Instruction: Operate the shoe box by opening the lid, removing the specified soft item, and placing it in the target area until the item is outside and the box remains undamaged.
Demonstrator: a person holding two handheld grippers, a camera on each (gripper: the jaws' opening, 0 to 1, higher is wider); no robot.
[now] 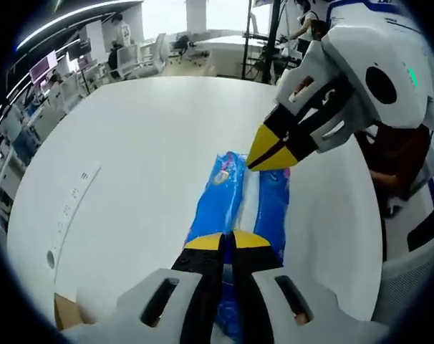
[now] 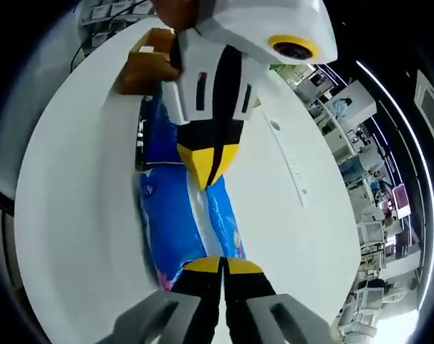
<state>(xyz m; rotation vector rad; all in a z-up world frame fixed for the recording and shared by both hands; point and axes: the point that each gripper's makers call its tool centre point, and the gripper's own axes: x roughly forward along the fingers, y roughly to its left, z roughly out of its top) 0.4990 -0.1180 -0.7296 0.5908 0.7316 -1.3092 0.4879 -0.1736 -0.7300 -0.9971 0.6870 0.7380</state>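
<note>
My left fingers (image 1: 228,240) are pinched together on the near end of the blue soft pack (image 1: 231,197); my right fingers (image 2: 222,265) clamp its opposite end; the pack lies stretched between them over the white worktop (image 1: 131,158), open surface toward 10 o'clock; brown box (image 2: 142,72) at 11 o'clock in the right gripper view.

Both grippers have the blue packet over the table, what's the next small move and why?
Probably lower it onto the white table and release: the left gripper and right gripper each pinch an end of the blue packet, already clear of the brown box.
</note>
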